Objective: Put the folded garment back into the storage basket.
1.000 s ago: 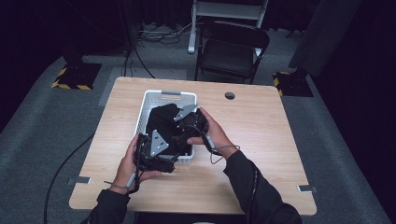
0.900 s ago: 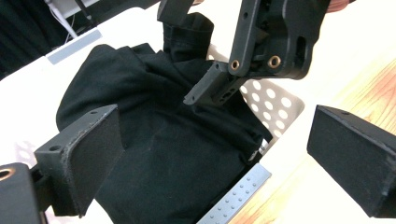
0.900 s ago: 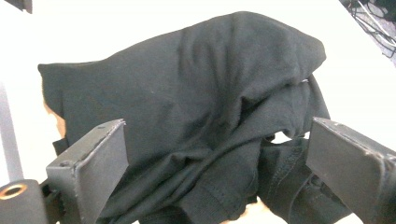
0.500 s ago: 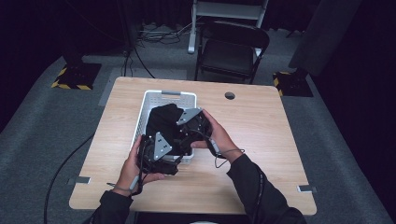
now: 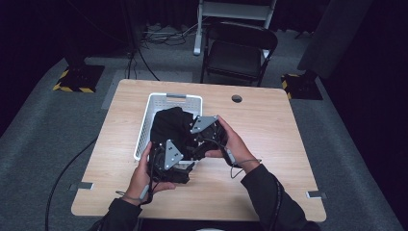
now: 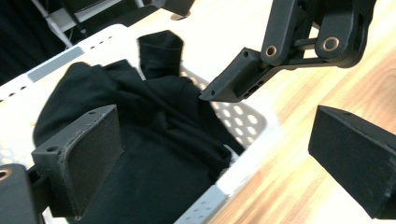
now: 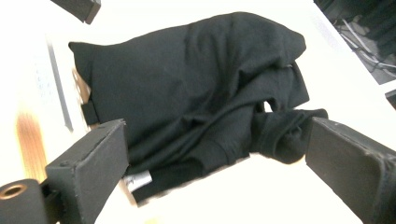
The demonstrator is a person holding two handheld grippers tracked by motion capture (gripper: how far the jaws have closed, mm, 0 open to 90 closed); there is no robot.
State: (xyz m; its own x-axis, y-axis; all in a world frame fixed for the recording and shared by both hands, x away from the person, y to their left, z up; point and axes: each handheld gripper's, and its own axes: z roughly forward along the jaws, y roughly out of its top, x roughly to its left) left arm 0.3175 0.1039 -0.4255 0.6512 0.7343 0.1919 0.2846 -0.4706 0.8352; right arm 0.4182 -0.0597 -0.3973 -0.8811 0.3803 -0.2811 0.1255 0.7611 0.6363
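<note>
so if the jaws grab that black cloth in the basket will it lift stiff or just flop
Probably flop: the black cloth lies crumpled in soft folds, so a pinch would likely lift one layer while the rest drapes. It looks light for its bulk. One end hangs over the white basket rim, so it may drag or snag there coming out.

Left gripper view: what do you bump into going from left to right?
Left jaw pad → black cloth in the white basket → the other gripper reaching in from above → right jaw pad over the wooden table.
</note>
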